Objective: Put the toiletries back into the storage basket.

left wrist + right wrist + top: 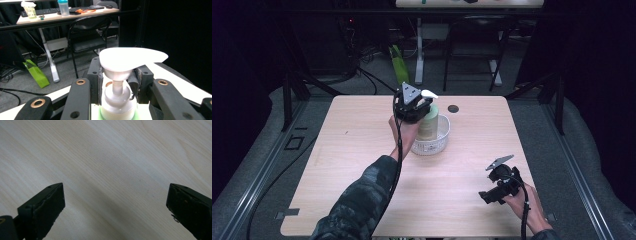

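your left gripper [414,102] is clamped on the pump neck of the bottle [428,125], which stands in the white bowl [442,140] at the table's [362,165] centre, toward 12 o'clock. your right gripper [491,195], at 4 o'clock, hangs with jaws wide apart over bare wood.

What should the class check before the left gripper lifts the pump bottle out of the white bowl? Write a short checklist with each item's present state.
1. Left gripper closed on the pump bottle, jaws at its neck under the pump head: ok.
2. Bottle upright: ok.
3. Bottle standing in the white bowl: ok.
4. Grip firm enough not to slip: cannot tell.
5. Right gripper open, holding nothing, over bare table: ok.
6. Right gripper well apart from the bowl: ok.
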Motion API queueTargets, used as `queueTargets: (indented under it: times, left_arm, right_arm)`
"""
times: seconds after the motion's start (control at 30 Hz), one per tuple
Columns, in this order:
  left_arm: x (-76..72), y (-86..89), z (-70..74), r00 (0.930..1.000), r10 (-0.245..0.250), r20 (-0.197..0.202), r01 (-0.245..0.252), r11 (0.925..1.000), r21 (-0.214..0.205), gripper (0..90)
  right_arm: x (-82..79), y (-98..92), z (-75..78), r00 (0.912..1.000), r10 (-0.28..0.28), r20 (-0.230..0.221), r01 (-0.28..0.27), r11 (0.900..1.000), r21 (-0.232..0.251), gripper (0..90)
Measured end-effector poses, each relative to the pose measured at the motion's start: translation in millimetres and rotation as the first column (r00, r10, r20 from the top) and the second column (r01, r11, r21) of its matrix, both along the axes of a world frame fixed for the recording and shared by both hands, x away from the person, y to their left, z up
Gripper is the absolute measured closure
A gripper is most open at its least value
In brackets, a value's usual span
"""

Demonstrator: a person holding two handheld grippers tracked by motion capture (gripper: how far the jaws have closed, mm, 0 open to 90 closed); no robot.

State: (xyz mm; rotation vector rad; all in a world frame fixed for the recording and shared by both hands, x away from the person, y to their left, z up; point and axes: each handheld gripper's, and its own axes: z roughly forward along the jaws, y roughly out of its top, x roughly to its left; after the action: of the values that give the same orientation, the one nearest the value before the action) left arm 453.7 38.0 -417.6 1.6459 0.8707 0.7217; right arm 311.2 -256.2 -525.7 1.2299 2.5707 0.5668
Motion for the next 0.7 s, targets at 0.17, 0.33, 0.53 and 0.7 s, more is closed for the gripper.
queueTargets:
  times: [0.17,0.33,0.53,0.7]
  left_arm:
    - [1.0,1.8,1.0,0.9998,-0.012,-0.018,0.012,0.9999,0.004,63.4]
    - [2.1,5.7,4.6,0.9974,-0.049,-0.052,0.049,0.9987,0.008,58.6]
    - [0.4,7.9,11.0,0.9945,-0.068,-0.079,0.071,0.9971,0.029,41.9]
    - [-2.6,12.3,16.3,0.9926,-0.071,-0.099,0.076,0.9961,0.045,31.9]
  right_arm:
    - [0.0,-0.7,-0.2,1.0,-0.003,-0.003,0.003,1.0,-0.001,1.5]
    - [-0.2,-0.3,-0.2,1.0,-0.002,-0.005,0.002,1.0,-0.001,1.5]
    - [0.0,-0.3,-0.4,1.0,-0.002,-0.005,0.002,1.0,0.0,1.5]
    - [0.0,-0.4,-0.4,1.0,0.001,-0.003,-0.001,1.0,-0.001,1.5]
